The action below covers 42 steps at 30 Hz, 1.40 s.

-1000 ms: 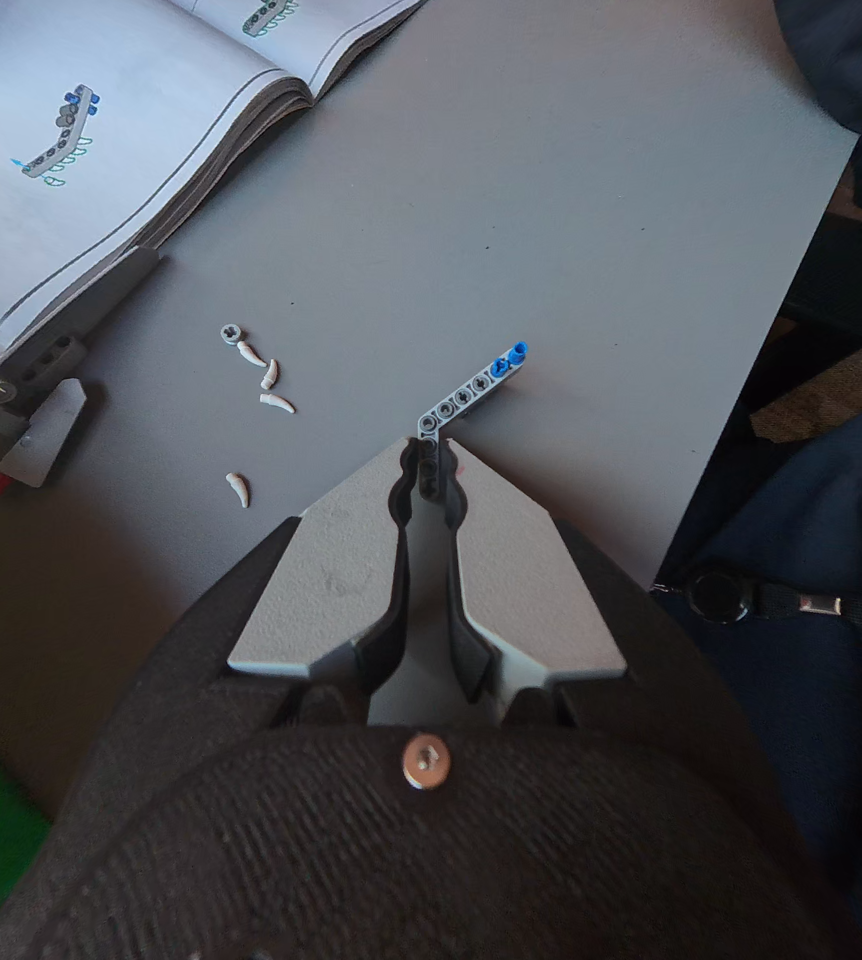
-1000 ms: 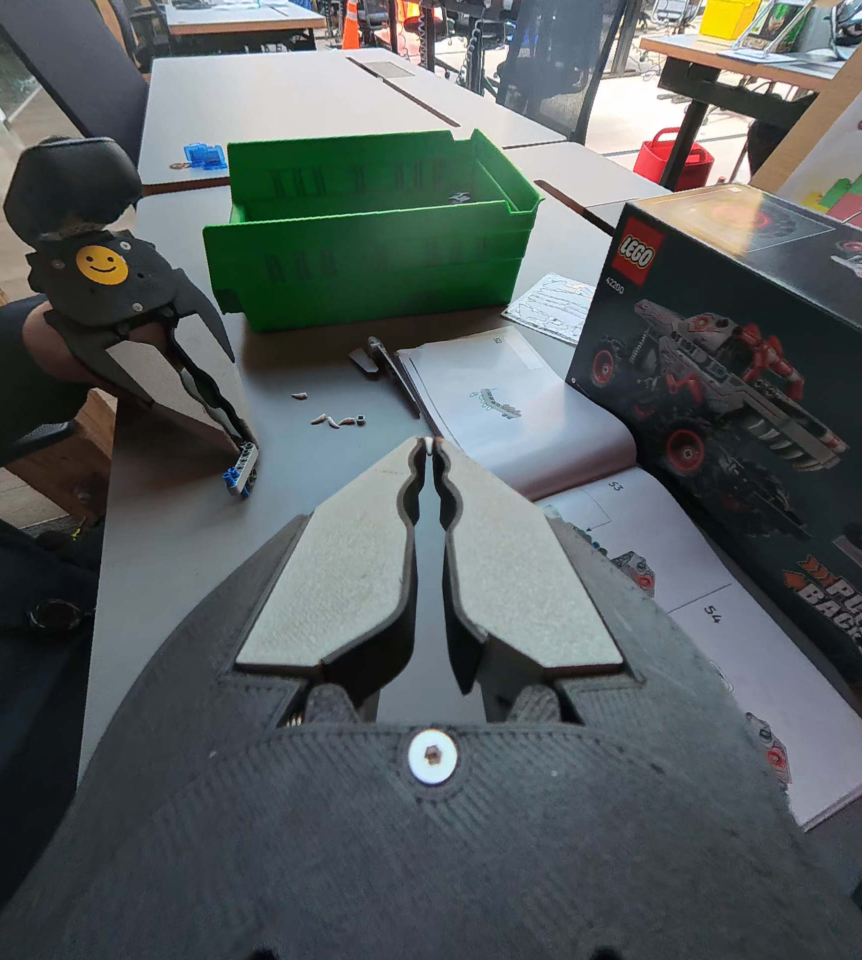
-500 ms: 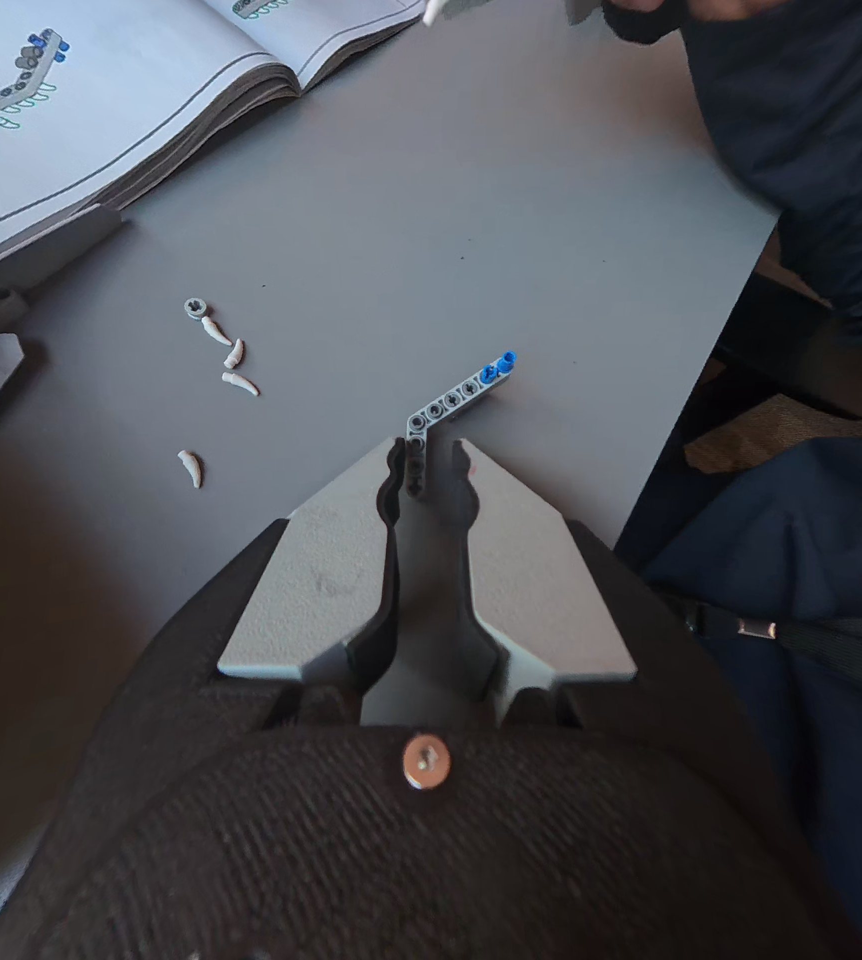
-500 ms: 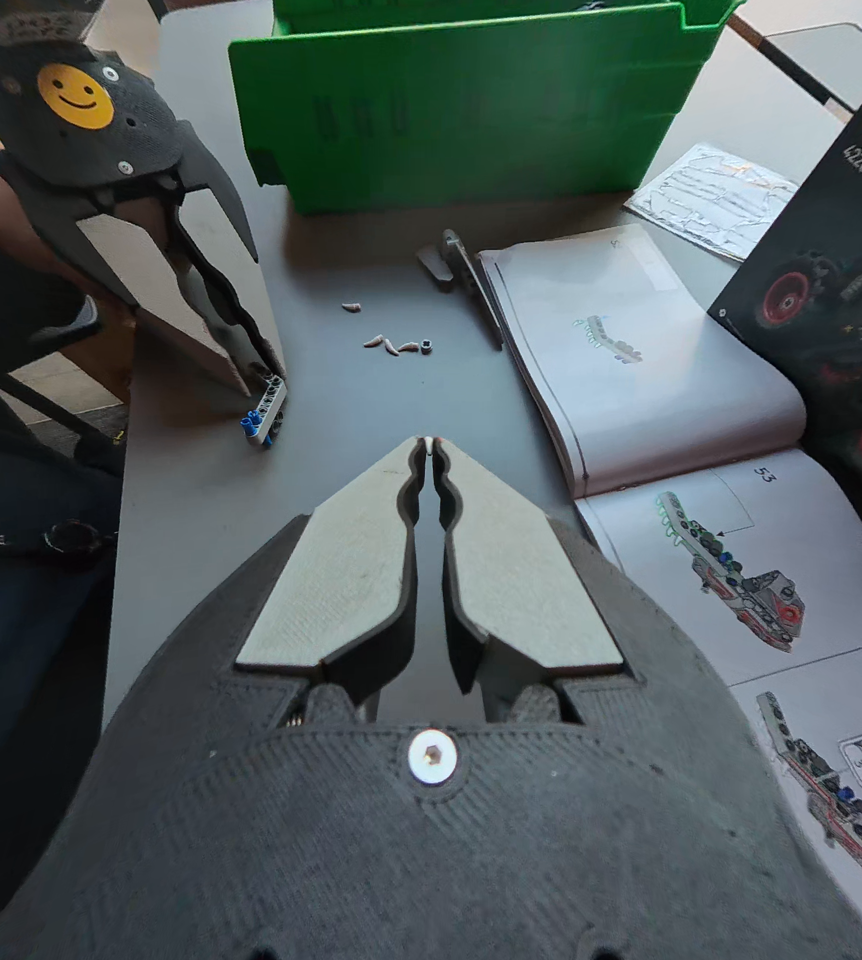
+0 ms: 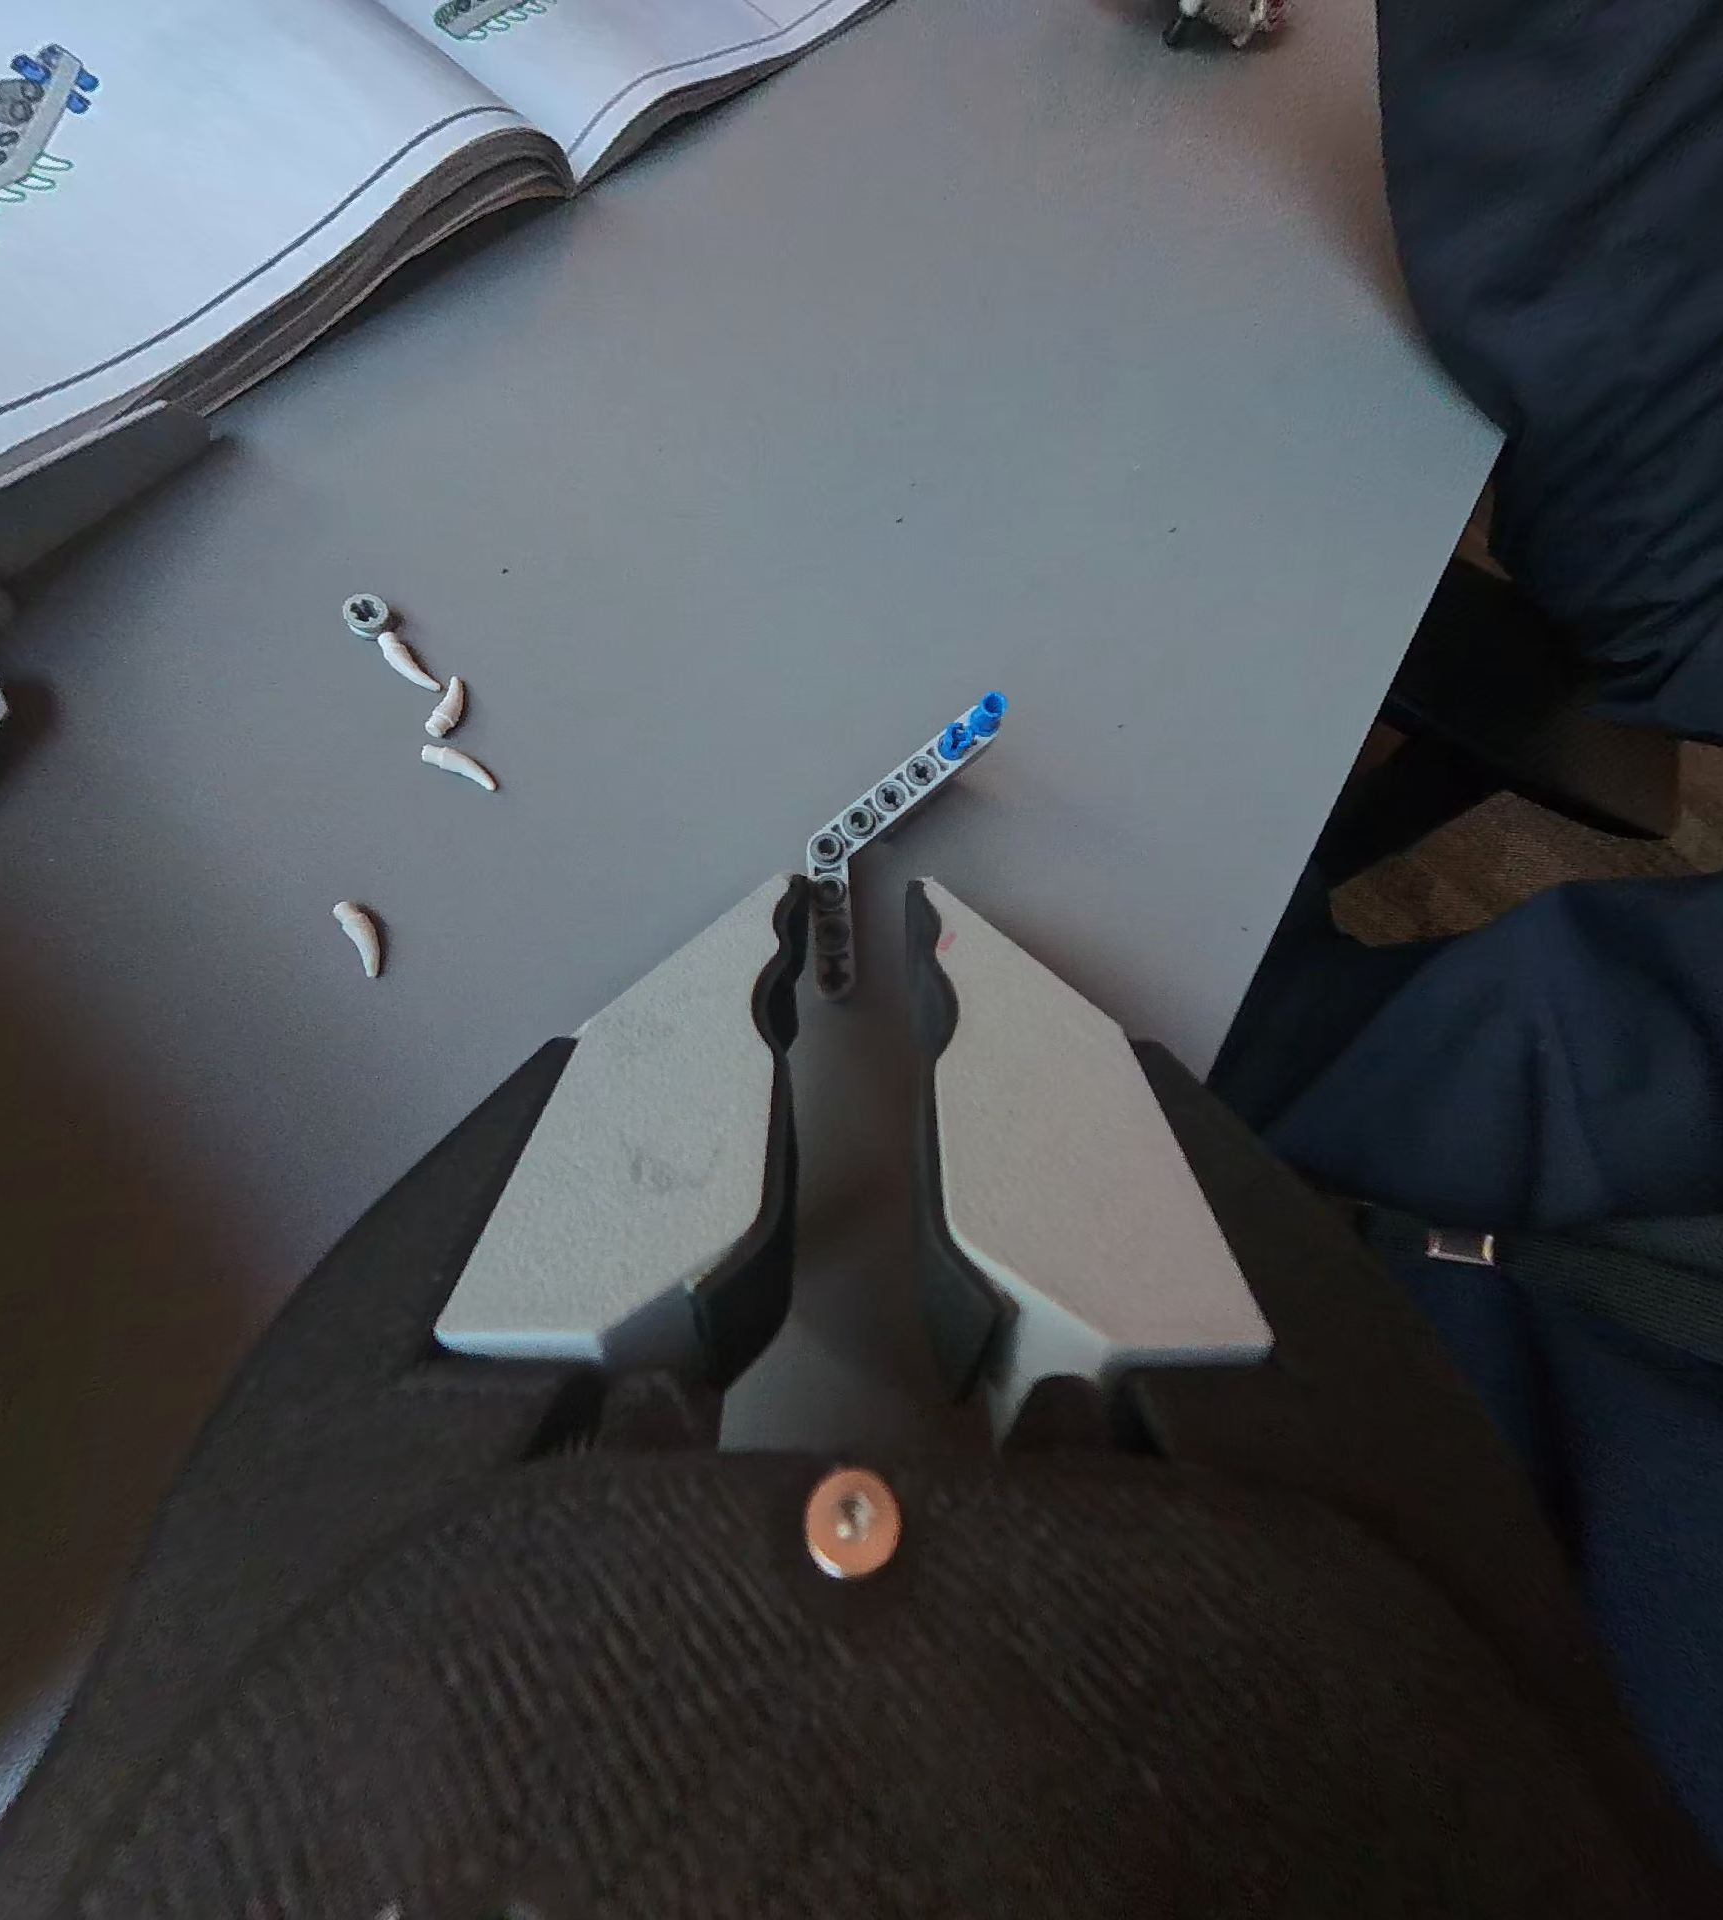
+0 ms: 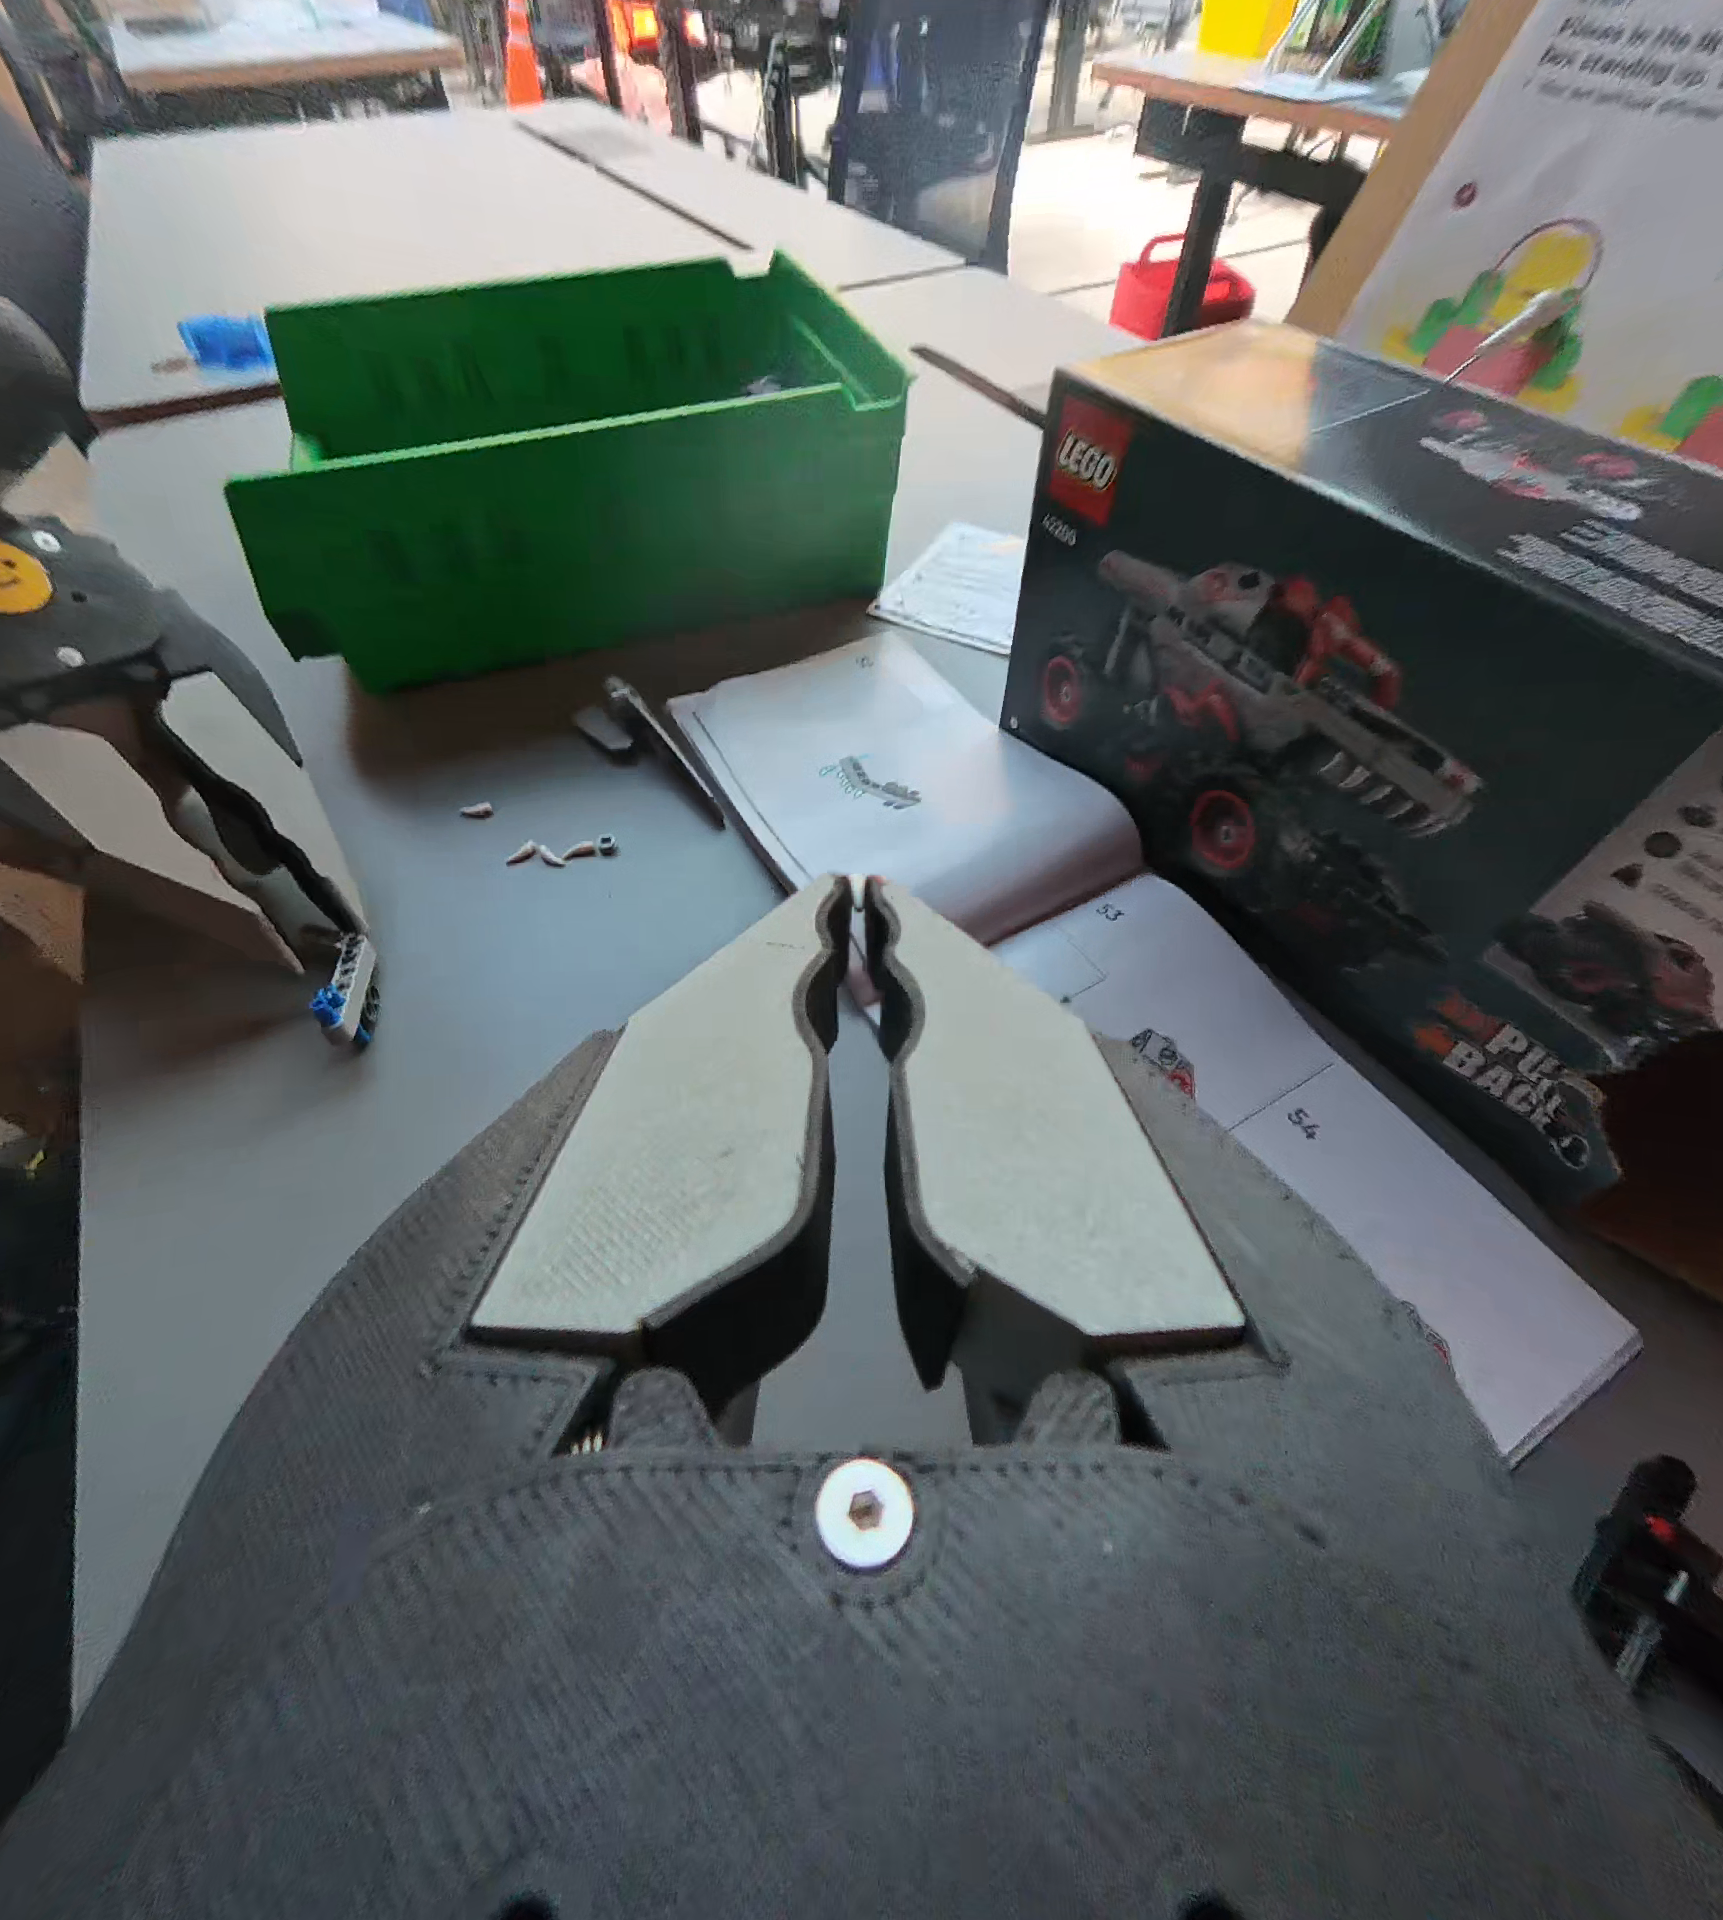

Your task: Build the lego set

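Beam's [image 5: 876, 816] near end is part hidden between the left gripper [image 5: 855, 891] tips; contact unclear. Jaws parted, beam on the grey table [image 5: 836, 436] near its edge. Bent grey beam, blue pins [image 5: 975, 722] at far end. Right gripper [image 6: 858, 885] pinches a small white piece [image 6: 854, 889], mostly hidden.

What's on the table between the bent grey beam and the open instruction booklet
Left wrist view: four white tooth pieces and a small grey bush lie between the bent grey beam and the booklet; otherwise bare table.
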Each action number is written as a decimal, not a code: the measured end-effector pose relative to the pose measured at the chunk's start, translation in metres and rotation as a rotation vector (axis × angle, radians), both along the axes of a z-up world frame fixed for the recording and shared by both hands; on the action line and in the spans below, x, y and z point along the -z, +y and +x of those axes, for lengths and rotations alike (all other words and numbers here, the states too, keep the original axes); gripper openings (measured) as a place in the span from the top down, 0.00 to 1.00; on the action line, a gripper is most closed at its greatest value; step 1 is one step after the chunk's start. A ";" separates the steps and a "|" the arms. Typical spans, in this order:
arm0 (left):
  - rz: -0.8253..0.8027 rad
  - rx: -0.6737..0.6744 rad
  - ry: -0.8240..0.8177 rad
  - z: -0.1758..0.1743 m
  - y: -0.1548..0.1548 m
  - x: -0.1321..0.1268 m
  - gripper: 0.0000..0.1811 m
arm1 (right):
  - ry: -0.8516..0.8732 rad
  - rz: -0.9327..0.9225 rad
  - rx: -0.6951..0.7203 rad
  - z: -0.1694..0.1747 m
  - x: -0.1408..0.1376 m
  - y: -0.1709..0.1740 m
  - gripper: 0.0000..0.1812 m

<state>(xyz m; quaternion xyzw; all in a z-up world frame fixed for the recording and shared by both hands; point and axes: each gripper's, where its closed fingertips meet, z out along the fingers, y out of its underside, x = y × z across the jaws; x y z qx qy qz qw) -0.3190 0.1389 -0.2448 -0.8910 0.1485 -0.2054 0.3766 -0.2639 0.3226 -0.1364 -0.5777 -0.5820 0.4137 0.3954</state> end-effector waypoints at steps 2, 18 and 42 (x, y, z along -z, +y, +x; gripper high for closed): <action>-0.002 0.001 -0.008 0.000 0.000 0.000 0.92 | 0.053 -0.034 0.015 0.004 -0.009 0.005 1.00; -0.009 0.013 -0.006 0.002 -0.001 0.001 0.92 | -0.004 -0.016 -0.014 -0.003 0.002 -0.004 1.00; -0.021 0.042 0.005 0.006 -0.004 0.003 0.94 | -0.054 -0.018 -0.082 -0.008 0.013 -0.019 1.00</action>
